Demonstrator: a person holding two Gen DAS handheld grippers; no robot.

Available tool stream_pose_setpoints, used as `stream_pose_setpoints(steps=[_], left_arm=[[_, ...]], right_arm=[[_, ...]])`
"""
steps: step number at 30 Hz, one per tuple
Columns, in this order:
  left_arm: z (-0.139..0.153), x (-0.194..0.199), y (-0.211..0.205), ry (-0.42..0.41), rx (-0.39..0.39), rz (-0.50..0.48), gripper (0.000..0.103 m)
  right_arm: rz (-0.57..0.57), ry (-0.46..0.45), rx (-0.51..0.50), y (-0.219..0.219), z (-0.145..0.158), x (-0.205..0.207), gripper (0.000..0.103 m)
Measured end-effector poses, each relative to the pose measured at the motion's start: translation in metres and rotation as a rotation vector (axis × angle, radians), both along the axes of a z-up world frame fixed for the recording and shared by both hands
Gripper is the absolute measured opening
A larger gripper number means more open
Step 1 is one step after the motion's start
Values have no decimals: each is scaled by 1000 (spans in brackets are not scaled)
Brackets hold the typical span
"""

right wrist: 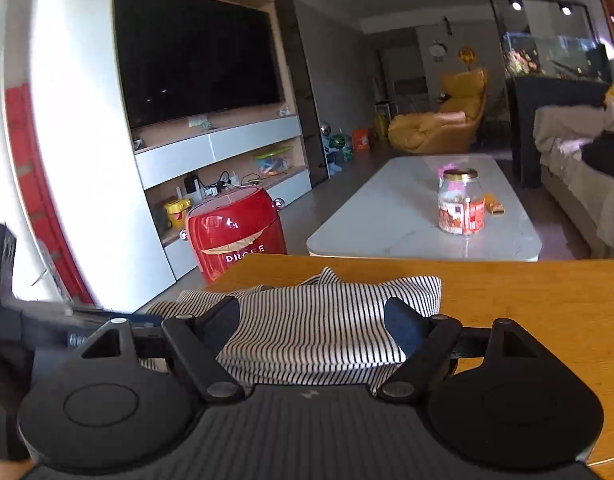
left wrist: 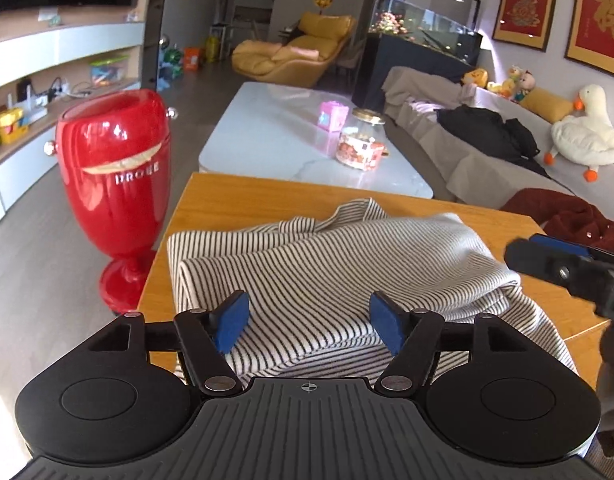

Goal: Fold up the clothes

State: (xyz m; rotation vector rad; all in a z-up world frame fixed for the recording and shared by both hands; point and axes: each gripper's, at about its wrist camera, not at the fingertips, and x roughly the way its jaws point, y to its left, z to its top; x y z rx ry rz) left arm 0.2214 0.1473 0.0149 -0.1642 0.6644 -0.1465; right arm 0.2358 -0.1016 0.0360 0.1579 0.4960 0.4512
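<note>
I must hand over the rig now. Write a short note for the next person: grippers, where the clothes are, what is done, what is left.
Left gripper: open, nothing held, above the near part of the striped shirt.
Right gripper: open, nothing held, above the same shirt.
Shirt: on the wooden table, partly folded, with its left edge hanging over the table side.
Dark red garment: in a heap past the table's right edge, not folded.
Left to do: finish and tidy the shirt, then probably the red garment.

Striped garment [left wrist: 327, 264] near edge hidden behind gripper body, right hand-held gripper [left wrist: 563, 268] blurred, cut off at frame edge
</note>
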Motion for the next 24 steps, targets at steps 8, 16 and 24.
stream_pose_setpoints(steps=[8, 16, 24], left_arm=[[-22, 20, -19, -30, -14, 3, 78], [-25, 42, -59, -26, -74, -107, 82], [-11, 24, -70, -13, 89, -175, 87]], right_arm=[[32, 91, -83, -15, -39, 37, 73], [-41, 92, -88, -68, -42, 37, 71], [-94, 104, -193, -93, -41, 23, 76]])
